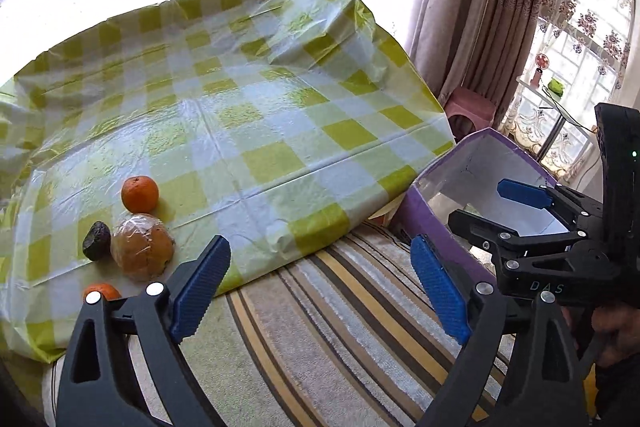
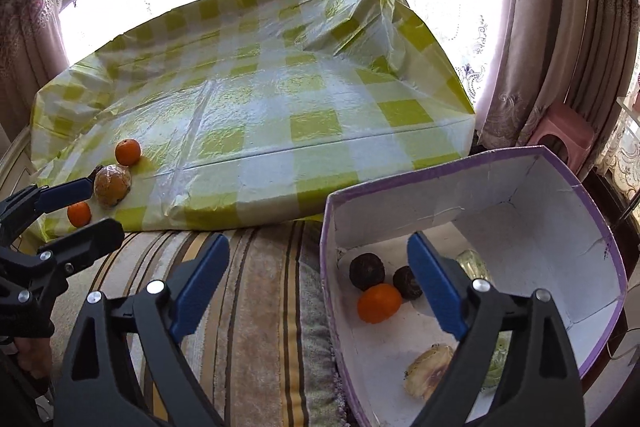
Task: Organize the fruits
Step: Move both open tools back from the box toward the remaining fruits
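Observation:
On the green-checked cloth [image 1: 248, 115] lie an orange [image 1: 140, 193], a film-wrapped brown fruit [image 1: 143, 247], a dark fruit [image 1: 96, 241] and a second orange [image 1: 102, 291] half hidden behind my left finger. My left gripper [image 1: 320, 283] is open and empty over the striped cushion, right of these fruits. The purple box [image 2: 480, 157] holds an orange [image 2: 379, 303], two dark fruits [image 2: 367, 269] and a wrapped yellowish fruit [image 2: 428, 371]. My right gripper [image 2: 318, 283] is open with nothing in it, one finger over the box's near left wall.
A striped cushion [image 2: 260, 307] runs along the front under both grippers. A pink stool [image 2: 560, 135] stands behind the box, with curtains [image 2: 560, 27] and a bright window beyond. The far half of the cloth is wrinkled and rises at the back right.

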A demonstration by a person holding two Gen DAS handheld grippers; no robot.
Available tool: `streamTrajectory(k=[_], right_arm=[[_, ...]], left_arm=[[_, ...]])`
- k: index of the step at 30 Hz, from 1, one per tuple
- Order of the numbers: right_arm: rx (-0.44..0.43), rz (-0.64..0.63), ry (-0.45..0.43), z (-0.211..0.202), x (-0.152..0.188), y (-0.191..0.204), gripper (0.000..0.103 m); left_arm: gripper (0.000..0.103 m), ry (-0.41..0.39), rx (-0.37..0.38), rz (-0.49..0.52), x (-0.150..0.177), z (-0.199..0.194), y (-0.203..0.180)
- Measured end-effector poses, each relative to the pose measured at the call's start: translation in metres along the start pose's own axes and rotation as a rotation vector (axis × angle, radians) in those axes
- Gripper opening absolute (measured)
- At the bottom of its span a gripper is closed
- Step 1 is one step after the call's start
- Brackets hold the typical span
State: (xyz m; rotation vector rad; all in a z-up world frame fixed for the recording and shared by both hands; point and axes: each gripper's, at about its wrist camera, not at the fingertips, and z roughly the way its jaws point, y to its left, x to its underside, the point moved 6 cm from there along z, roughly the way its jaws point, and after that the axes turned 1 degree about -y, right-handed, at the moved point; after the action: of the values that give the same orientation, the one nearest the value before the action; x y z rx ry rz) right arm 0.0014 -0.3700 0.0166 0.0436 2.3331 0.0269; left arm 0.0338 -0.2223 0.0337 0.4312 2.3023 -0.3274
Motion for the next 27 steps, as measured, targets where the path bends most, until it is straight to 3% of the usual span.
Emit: streamTrajectory(k=[2, 6, 12, 17, 22, 24, 27], right_arm=[[0.059, -0.031, -0.02, -0.002, -0.004, 0.01, 0.097], [0.118, -0.063, -0.071, -0.007, -0.011, 0.025, 0.101], [0.079, -0.1, -0.057, -0.001, -0.018, 0.049, 0.101], [-0.069, -0.106, -0.029, 0.006, -0.019, 0.079, 0.101], [-0.16, -0.121, 0.024, 0.021, -0.014, 0.111, 0.101], [-0.222, -0.12, 0.039, 0.026, -0.012, 0.124, 0.101], [-0.228, -0.147, 0.053, 0.034, -0.01, 0.14, 0.101]], left_arm=[[0.088, 0.004, -0.034, -0.021, 0.003, -0.005, 0.016], [0.088, -0.07, -0.091, -0.03, 0.008, -0.023, 0.048], [0.088, -0.115, -0.132, -0.103, 0.02, -0.046, 0.097], [0.088, -0.057, -0.162, -0.194, 0.037, -0.049, 0.135], [0.087, -0.032, -0.18, -0.265, 0.049, -0.048, 0.163], [0.081, -0.011, -0.177, -0.282, 0.052, -0.044, 0.169], [0.072, 0.017, -0.16, -0.303, 0.057, -0.036, 0.176]])
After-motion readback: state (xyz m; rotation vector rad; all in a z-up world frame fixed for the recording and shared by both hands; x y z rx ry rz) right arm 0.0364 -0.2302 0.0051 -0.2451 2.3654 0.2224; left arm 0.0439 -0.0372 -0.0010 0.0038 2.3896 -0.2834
